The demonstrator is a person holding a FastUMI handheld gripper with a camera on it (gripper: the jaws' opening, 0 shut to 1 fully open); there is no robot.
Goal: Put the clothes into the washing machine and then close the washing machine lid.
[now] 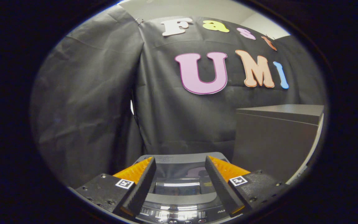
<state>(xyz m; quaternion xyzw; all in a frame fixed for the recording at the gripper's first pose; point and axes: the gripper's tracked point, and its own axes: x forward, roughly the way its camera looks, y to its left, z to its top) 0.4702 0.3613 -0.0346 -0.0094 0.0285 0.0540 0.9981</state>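
A grey top-loading washing machine [179, 199] lies low, right under and between my fingers. Its glass lid [177, 174] is down and lies flat, mirroring the wall behind. The control panel [172, 214] with buttons sits at the near edge. My gripper [180, 165] hovers above the lid, open wide, with nothing between its orange-and-black fingers [141, 183]. No clothes are in sight.
A dark grey cabinet [275, 140] stands just to the right of the machine, taller than it. Black cloth walls close in the booth behind and to the left.
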